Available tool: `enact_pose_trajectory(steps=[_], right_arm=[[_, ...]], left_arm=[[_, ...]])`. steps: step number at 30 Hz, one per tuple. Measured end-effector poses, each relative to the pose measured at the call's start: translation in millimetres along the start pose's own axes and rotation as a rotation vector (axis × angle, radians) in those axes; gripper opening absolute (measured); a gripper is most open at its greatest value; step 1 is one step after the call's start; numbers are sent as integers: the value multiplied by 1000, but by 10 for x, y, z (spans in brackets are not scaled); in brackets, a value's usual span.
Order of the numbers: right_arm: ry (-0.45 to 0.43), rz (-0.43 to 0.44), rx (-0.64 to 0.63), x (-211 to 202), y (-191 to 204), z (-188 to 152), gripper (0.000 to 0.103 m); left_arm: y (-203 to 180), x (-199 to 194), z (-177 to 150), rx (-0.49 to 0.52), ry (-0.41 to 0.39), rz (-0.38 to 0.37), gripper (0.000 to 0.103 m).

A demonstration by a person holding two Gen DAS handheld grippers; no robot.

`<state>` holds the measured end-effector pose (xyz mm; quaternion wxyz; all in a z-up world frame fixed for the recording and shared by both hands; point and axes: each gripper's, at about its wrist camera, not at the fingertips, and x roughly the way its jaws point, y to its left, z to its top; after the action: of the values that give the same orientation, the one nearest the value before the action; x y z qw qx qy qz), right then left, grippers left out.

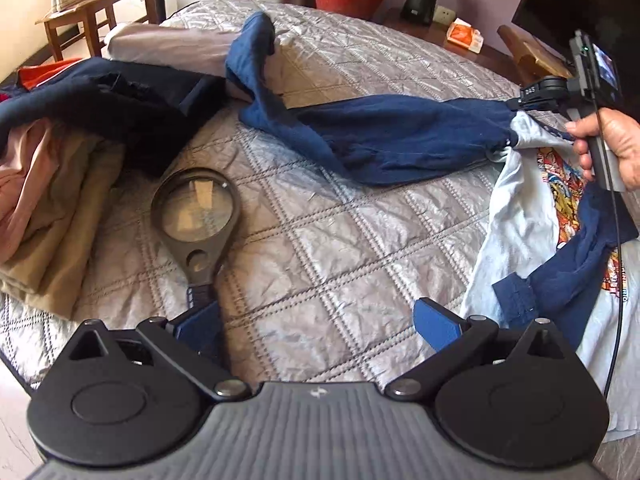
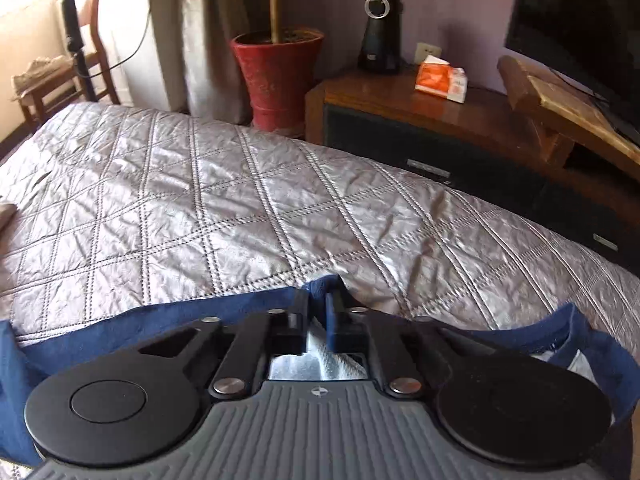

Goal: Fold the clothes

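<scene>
A light grey T-shirt [image 1: 520, 208] with dark blue sleeves and a colourful print lies crumpled at the right of the quilted bed [image 1: 320, 240]. One blue sleeve [image 1: 400, 140] stretches leftward across the quilt. In the left wrist view a hand [image 1: 616, 140] holds my right gripper [image 1: 514, 105], which is shut on the blue fabric where the sleeve meets the body. The right wrist view shows that gripper [image 2: 318, 302] pinching a fold of blue cloth [image 2: 160, 316]. My left gripper [image 1: 318, 326] stands open over bare quilt, with nothing between its blue pads [image 1: 436, 328].
A magnifying glass [image 1: 196, 208] lies on the quilt by the left finger. Piled clothes [image 1: 60, 140] in navy, pink and tan fill the left, a pillow [image 1: 168, 46] behind. Past the bed stand a wooden cabinet [image 2: 400, 96], a red pot [image 2: 276, 72] and a TV [image 2: 580, 20].
</scene>
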<state>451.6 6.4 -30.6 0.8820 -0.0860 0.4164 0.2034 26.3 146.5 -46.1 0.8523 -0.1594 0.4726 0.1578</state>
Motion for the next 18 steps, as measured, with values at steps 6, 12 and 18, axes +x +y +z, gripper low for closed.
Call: enact_pose_trajectory(steps=[6,12,18], right_arm=[[-231,-66,174,-293,-281,572,8],[-237,-130,116,-418,-240,565,40],[-265,-248,221,-983,-638,-344,86]], left_arm=[[-14,-29,59,-7,-24,-17,102],[43,-44,87,-22,-23,-16,102],[108,-101,25,-4,-24,-8,102]])
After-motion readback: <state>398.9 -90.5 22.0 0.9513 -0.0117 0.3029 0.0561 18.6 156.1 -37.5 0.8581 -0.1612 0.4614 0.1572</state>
